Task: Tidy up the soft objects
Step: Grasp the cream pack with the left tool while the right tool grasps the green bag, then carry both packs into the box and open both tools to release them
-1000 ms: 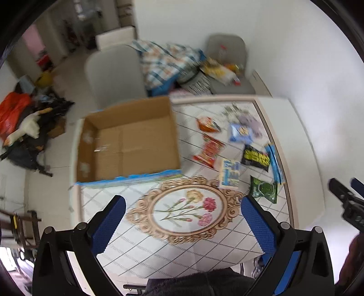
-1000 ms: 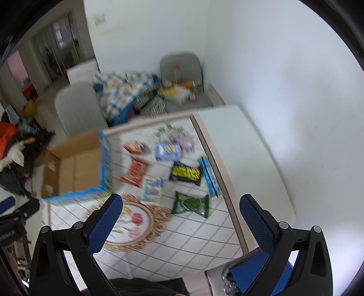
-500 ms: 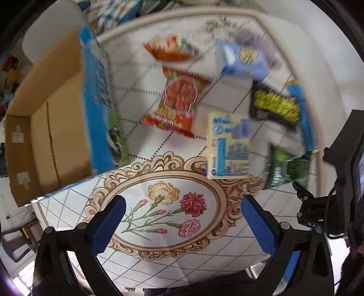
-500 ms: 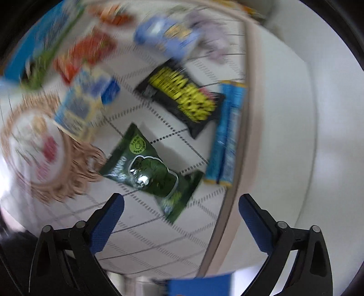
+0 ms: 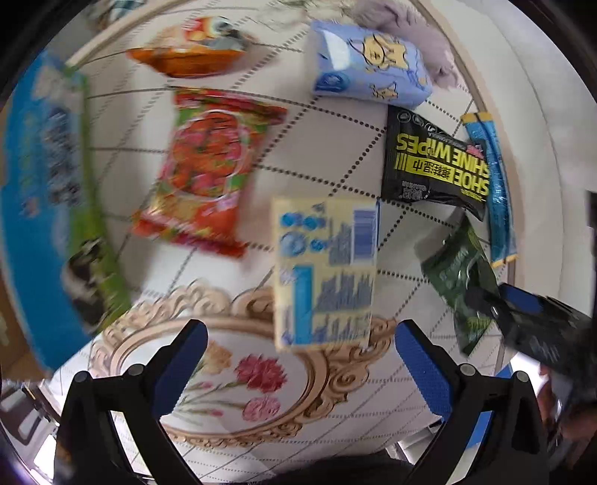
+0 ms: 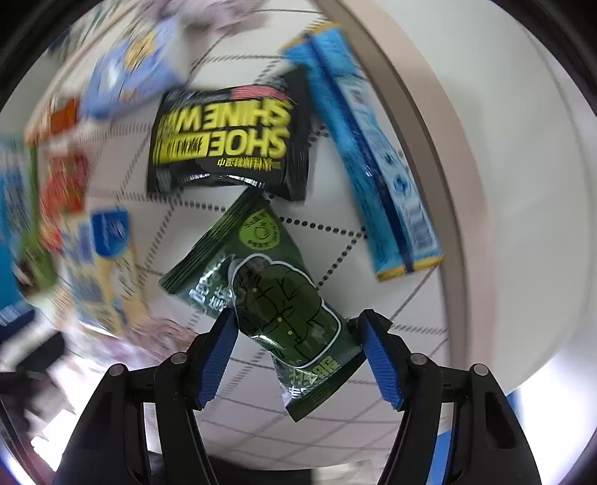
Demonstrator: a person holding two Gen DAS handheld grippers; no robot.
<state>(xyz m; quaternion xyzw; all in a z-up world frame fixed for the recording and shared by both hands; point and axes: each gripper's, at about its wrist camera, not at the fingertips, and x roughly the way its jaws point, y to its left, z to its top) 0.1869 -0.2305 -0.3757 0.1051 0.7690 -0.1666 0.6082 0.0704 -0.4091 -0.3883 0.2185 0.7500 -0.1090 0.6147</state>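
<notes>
Soft packets lie on the patterned tablecloth. My right gripper (image 6: 298, 335) is open, low over the table, with a green snack packet (image 6: 268, 294) lying between its blue pads, not squeezed. My left gripper (image 5: 298, 350) is open and empty, just short of a yellow-and-blue tissue pack (image 5: 324, 268). Beyond lie a red snack bag (image 5: 209, 171), an orange packet (image 5: 190, 56), a light blue tissue pack (image 5: 369, 63), a black shoe-wipes pack (image 5: 433, 168) and a blue tube box (image 5: 492, 186). The green packet (image 5: 459, 276) shows at the right, with the right gripper on it.
The blue-sided cardboard box (image 5: 41, 201) stands at the left edge of the table. A grey plush item (image 5: 414, 26) lies at the far edge. The table's beige rim (image 6: 440, 156) and white top run along the right.
Both grippers have dropped close to the table. The right one moved down around the green packet and narrowed its opening. The left one closed in on the yellow-and-blue pack.
</notes>
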